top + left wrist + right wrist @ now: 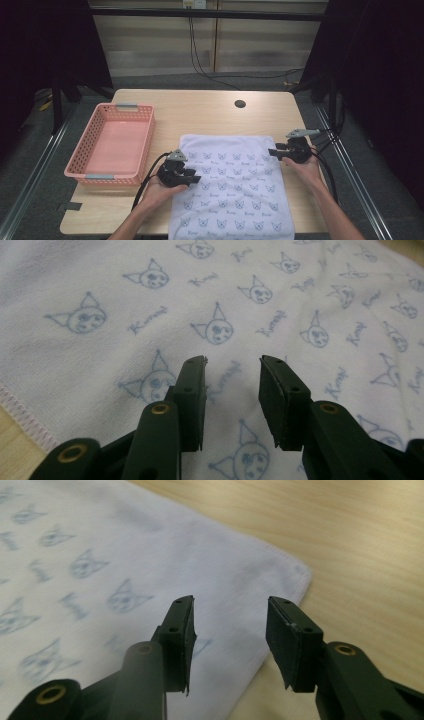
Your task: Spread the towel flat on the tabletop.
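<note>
A white towel (230,185) printed with small blue cat faces lies flat on the wooden table, its near end hanging over the front edge. My left gripper (195,177) hovers at the towel's left edge, jaws open above the cloth (280,305) with nothing between them (232,390). My right gripper (274,152) sits at the towel's right edge near the far right corner (300,572). Its jaws stand open over the cloth's border (230,640), gripping nothing.
A pink plastic basket (85,170) stands empty on the table's left side. A round cable hole (240,104) sits at the back. Bare wood (360,540) lies right of the towel and behind it. Dark curtains flank the table.
</note>
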Demonstrator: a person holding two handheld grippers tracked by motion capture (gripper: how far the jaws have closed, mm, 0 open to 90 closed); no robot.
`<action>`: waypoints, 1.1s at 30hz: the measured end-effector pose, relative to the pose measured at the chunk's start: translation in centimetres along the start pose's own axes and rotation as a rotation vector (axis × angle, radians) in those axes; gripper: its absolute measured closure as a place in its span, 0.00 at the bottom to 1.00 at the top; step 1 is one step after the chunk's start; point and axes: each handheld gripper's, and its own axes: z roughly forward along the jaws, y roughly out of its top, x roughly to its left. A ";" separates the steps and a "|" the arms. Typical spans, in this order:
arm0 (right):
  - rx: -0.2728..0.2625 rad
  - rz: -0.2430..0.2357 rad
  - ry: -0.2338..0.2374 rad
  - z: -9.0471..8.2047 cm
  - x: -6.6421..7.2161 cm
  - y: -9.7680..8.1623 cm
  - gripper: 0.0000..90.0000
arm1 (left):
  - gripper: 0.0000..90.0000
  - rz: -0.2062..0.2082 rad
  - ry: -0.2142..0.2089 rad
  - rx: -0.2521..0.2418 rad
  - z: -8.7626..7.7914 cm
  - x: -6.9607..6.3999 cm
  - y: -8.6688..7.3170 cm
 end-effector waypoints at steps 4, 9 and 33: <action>-0.001 0.024 -0.027 1.9 -1.1 1.1 0.57 | 0.68 -0.004 0.004 -0.010 0.0 0.1 0.2; 0.036 0.021 -0.038 3.5 -1.7 1.5 0.54 | 0.67 0.002 0.005 0.010 0.3 0.3 0.0; -0.020 0.081 0.009 0.9 -1.5 -0.4 0.96 | 0.64 -0.091 0.101 -0.118 1.8 5.0 3.7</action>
